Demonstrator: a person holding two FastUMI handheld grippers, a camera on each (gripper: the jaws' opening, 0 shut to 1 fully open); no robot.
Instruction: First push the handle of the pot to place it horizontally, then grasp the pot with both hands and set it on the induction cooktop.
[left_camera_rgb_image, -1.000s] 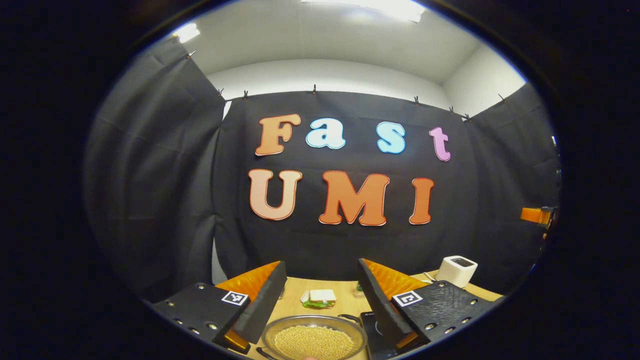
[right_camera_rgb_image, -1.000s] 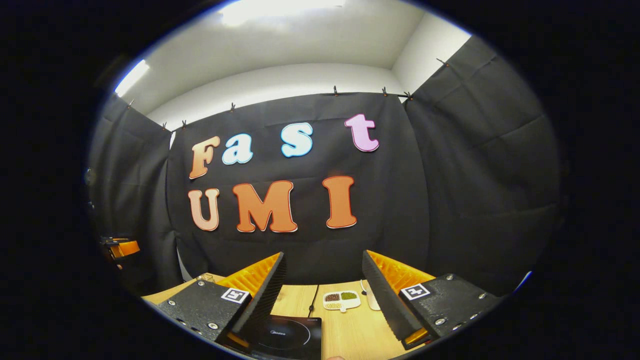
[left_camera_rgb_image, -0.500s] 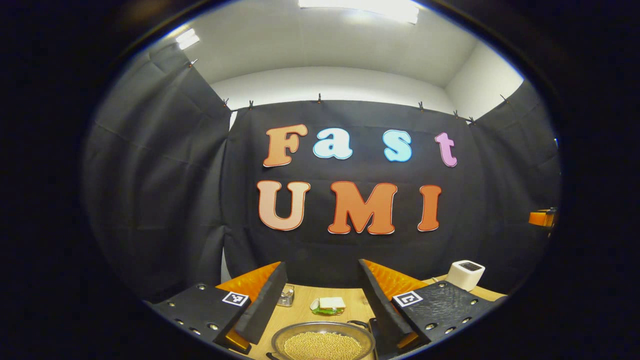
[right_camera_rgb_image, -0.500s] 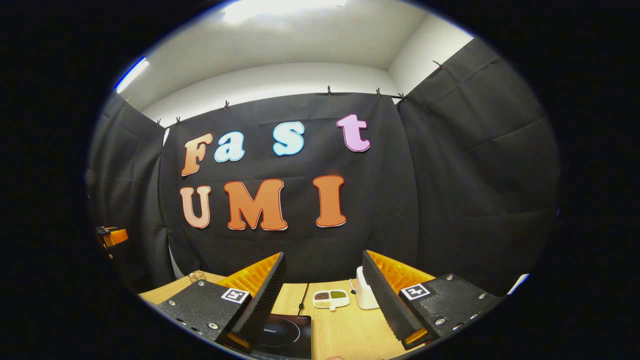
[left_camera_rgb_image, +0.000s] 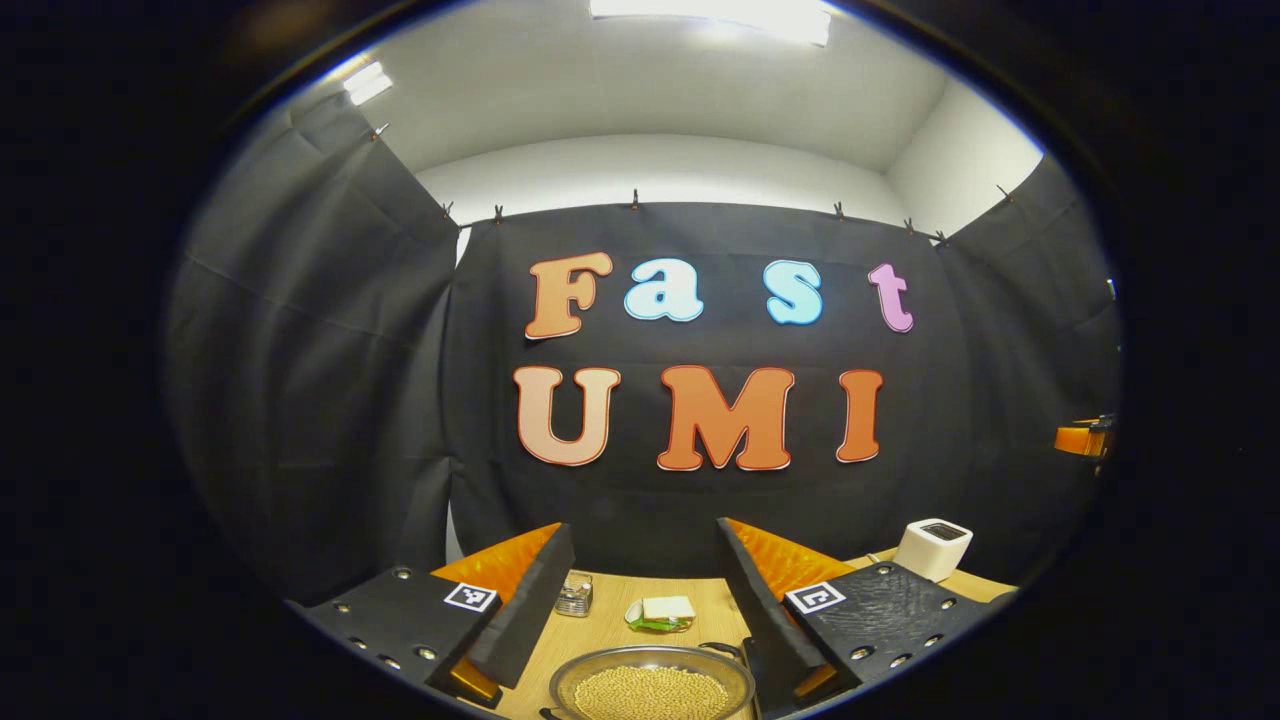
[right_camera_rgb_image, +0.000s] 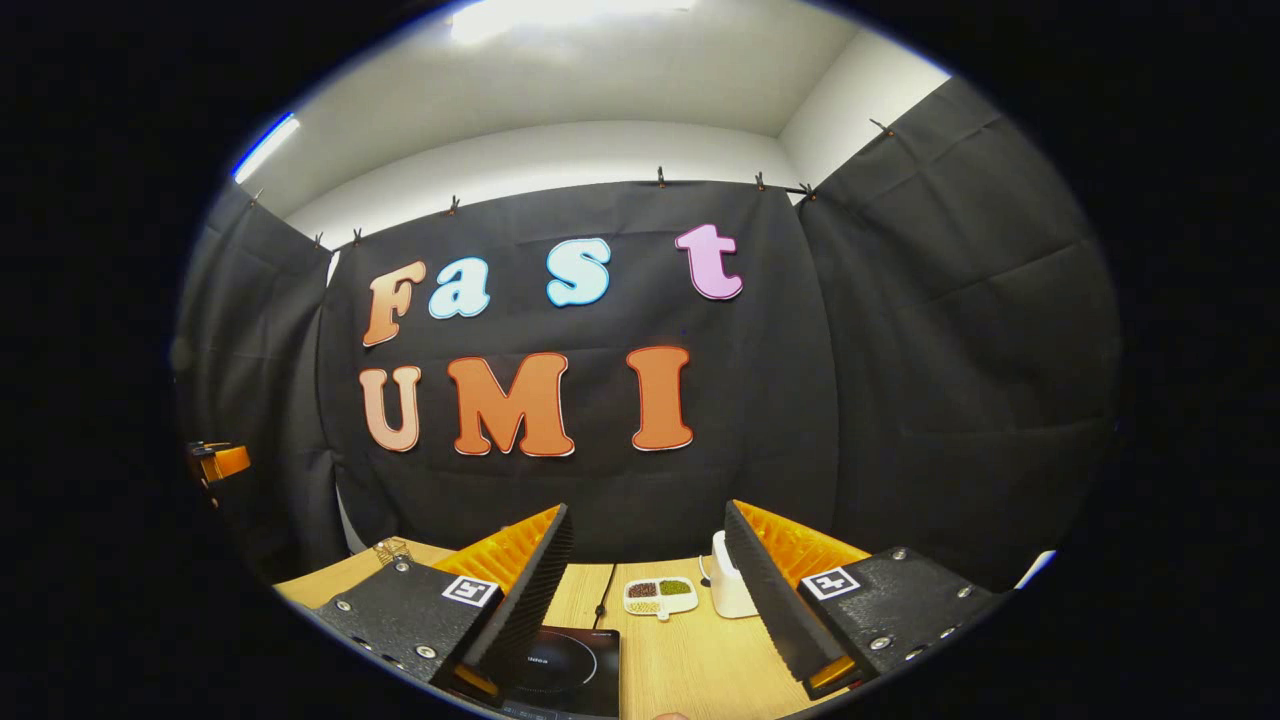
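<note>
Left gripper (left_camera_rgb_image: 640, 590): jaws spread wide, nothing pinched, held above the near edge of the wooden tabletop (left_camera_rgb_image: 610, 630) and aimed level at the booth's black cloth wall. Directly below and between those jaws, at the bottom of the left gripper view, the pot (left_camera_rgb_image: 652, 688): a shallow round metal pan heaped with small pale yellow beans, resting on the tabletop, with a dark bit of handle poking out at its lower left rim, too cropped to tell how it lies. Just beyond the pot, a small sandwich-like piece (left_camera_rgb_image: 663, 611) with white top and green underneath; left of that, a small glass holder (left_camera_rgb_image: 574, 595); farther right, near the wall, a white boxy appliance (left_camera_rgb_image: 932, 548). At the far right edge of that view, part of the right gripper (left_camera_rgb_image: 1082, 438), held well above the tabletop. Right gripper (right_camera_rgb_image: 648, 590): jaws likewise spread wide and empty, held above the tabletop. Below and left of centre in the right gripper view, the induction cooktop (right_camera_rgb_image: 560, 668), a flat black slab with a faint ring, a cable running back from it. Past it, a white divided dish (right_camera_rgb_image: 660, 595) of dark, green and pale grains, and just beside that a white upright object (right_camera_rgb_image: 728, 590).
</note>
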